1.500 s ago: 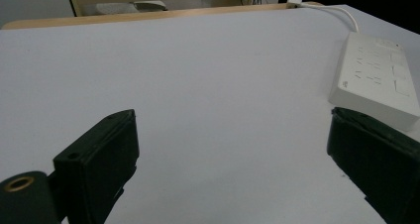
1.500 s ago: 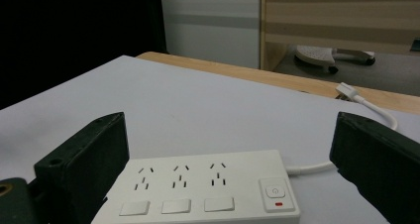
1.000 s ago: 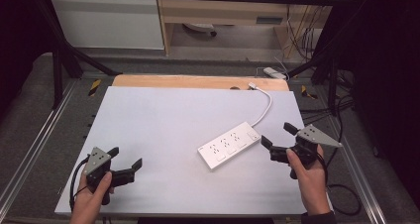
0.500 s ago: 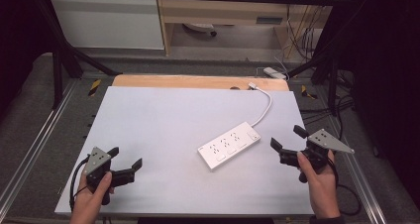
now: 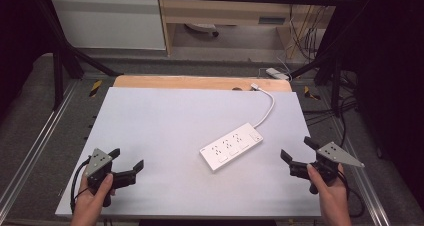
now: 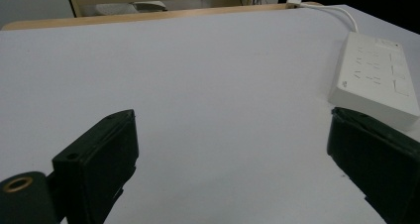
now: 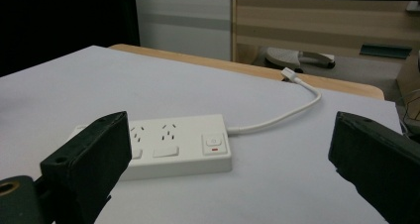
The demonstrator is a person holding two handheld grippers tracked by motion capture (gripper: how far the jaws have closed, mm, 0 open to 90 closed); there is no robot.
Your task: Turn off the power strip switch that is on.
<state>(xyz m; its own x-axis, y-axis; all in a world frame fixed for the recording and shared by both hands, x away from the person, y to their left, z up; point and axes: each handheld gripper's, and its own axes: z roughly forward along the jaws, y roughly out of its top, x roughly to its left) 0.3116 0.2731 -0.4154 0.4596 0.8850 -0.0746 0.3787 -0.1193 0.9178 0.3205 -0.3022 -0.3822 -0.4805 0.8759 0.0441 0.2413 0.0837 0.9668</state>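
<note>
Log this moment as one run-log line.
left gripper: open, empty | right gripper: open, empty | white plastic power strip: flat on white table, untouched, between grippers

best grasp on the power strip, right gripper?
Probably pinch the power strip across its narrow width at the switch end, right gripper coming from its own side. It lies flat; long parallel edges suit the open jaws, and the cable trails away behind.
</note>
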